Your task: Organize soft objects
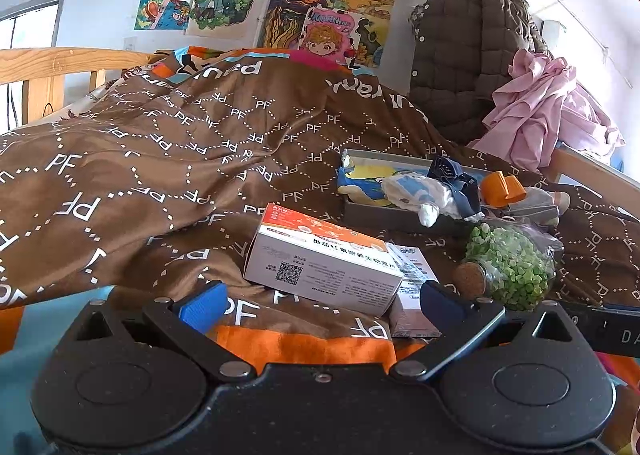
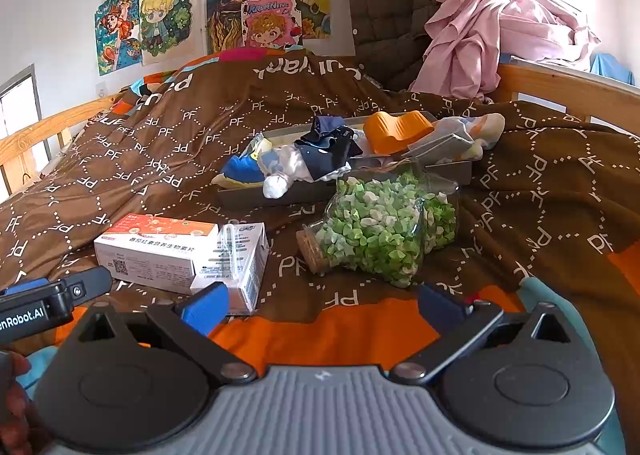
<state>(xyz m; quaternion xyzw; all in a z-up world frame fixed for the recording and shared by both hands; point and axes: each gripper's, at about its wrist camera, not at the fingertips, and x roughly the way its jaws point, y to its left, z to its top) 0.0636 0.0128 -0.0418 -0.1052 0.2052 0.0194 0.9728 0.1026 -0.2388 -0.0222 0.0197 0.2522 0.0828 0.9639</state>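
A shallow grey tray [image 2: 256, 197] [image 1: 384, 215] lies on the brown bed cover. In it are soft things: a blue and white plush [image 2: 256, 167] [image 1: 416, 191], dark blue socks [image 2: 332, 143] [image 1: 452, 175], an orange foam piece [image 2: 396, 129] [image 1: 500, 185] and a grey sock [image 2: 456, 139]. My left gripper [image 1: 320, 305] is open, low over the cover, with a white and orange box [image 1: 320, 263] just ahead of its fingers. My right gripper [image 2: 322, 307] is open too, near a corked glass bottle of green paper stars [image 2: 380, 231] [image 1: 508, 267]. Neither holds anything.
A small white carton [image 2: 236, 267] [image 1: 412, 295] leans by the box [image 2: 156, 249]. The brown "PF" cover [image 1: 140, 175] is rumpled over a wooden bed frame [image 2: 560, 89]. A pink cloth [image 2: 492, 27] and a dark quilted coat [image 1: 468, 55] pile at the far right. Drawings hang on the wall.
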